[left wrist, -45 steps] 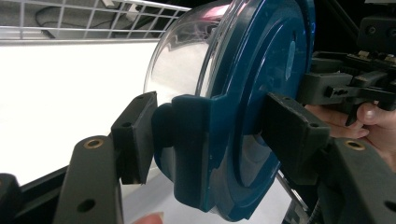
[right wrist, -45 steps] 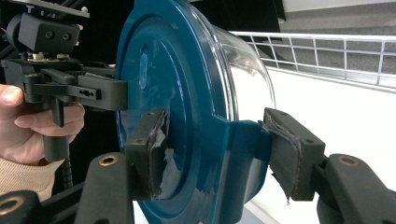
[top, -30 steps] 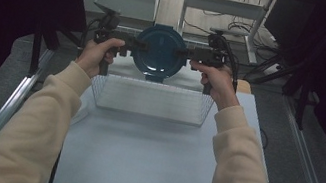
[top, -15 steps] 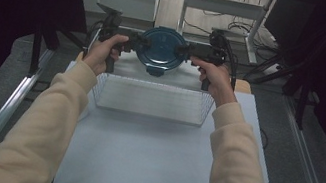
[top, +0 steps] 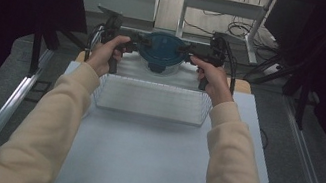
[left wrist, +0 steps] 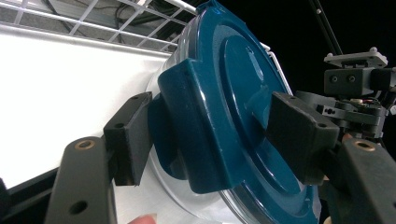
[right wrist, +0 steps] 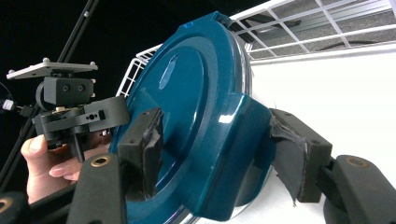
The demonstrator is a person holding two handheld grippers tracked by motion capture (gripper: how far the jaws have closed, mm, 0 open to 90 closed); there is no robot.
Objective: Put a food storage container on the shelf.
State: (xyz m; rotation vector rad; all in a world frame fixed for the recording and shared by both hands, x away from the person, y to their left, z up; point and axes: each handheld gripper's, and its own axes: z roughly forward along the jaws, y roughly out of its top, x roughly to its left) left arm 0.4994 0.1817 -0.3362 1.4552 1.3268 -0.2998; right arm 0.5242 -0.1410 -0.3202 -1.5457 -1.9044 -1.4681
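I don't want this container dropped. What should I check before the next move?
1. Left gripper straddles the container at its latch, pads touching: ok, though its jaws have just been opening.
2. Right gripper on the opposite latch, pads touching: ok, jaws likewise just opening.
3. Lid seated on the clear bowl: ok.
4. Container resting on the table: cannot tell.
5. Basket in front of it empty: ok.
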